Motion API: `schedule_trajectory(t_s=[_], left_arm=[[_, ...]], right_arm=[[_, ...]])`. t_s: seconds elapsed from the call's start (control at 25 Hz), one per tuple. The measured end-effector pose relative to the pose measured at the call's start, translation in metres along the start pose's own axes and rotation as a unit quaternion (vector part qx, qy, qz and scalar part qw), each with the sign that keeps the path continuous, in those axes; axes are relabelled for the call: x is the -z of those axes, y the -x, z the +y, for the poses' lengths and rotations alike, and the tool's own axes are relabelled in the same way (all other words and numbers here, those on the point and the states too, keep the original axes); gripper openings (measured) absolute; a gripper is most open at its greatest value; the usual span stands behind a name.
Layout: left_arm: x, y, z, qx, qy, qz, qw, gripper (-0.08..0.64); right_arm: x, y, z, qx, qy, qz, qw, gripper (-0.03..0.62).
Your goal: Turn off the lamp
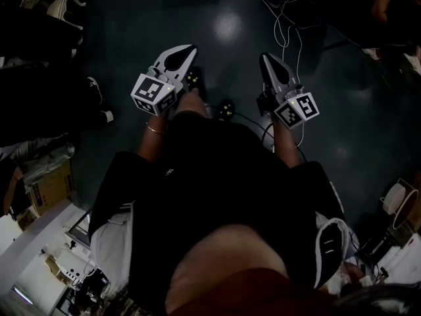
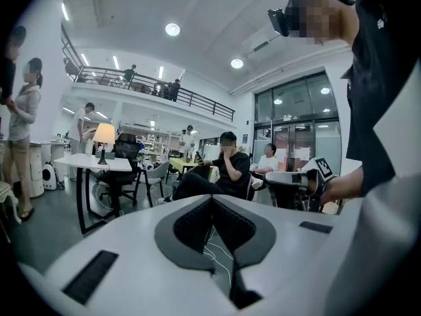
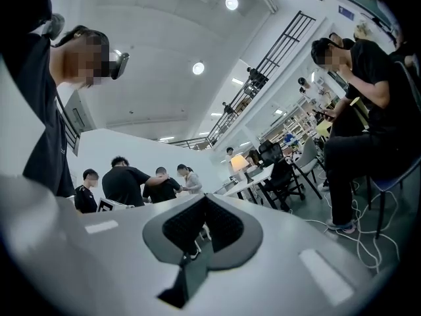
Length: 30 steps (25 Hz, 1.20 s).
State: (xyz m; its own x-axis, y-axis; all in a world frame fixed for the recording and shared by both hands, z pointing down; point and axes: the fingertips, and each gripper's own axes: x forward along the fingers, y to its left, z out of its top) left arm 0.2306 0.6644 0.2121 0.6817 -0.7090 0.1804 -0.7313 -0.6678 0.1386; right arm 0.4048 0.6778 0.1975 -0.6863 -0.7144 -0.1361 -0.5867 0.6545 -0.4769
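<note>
The lamp (image 2: 104, 135) has a pale shade, glows lit and stands on a white table (image 2: 89, 162) far off at the left of the left gripper view. In the right gripper view the same lit lamp (image 3: 238, 164) sits on that table (image 3: 255, 178), well beyond the jaws. My left gripper (image 2: 212, 201) is shut with nothing between its pads. So is my right gripper (image 3: 204, 199), empty and pointing slightly upward. In the head view both grippers, left (image 1: 189, 49) and right (image 1: 264, 58), are held side by side above the dark floor, far from the lamp.
A seated person (image 2: 222, 170) and office chairs (image 2: 125, 151) are between me and the table. Several people (image 3: 131, 184) stand in a group at the left of the right gripper view. Cables (image 1: 284, 25) trail over the floor (image 1: 223, 25). Boxes (image 1: 46, 186) lie at the lower left.
</note>
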Motion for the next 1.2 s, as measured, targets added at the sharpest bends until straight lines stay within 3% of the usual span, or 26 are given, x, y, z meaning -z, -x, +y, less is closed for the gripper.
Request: schedule_trajectory(t_s=[0.4, 0.6, 0.84, 1.2], left_arm=[[-0.009, -0.003, 0.050, -0.031, 0.021, -0.014, 0.9992, 0.008], [-0.021, -0.017, 0.080, -0.027, 0.041, -0.037, 0.9981, 0.008], [-0.026, -0.041, 0.124, -0.012, 0.025, -0.037, 0.9989, 0.008], [-0.038, -0.056, 0.202, 0.000, 0.034, -0.037, 0.9987, 0.008]], right_arm=[[0.001, -0.050, -0.003, -0.021, -0.003, 0.008, 1.000, 0.002], [-0.001, -0.076, -0.017, -0.011, 0.003, 0.007, 1.000, 0.002], [-0.010, -0.116, -0.027, 0.001, 0.020, 0.002, 1.000, 0.002], [-0.003, -0.189, -0.042, 0.024, 0.019, 0.006, 1.000, 0.002]])
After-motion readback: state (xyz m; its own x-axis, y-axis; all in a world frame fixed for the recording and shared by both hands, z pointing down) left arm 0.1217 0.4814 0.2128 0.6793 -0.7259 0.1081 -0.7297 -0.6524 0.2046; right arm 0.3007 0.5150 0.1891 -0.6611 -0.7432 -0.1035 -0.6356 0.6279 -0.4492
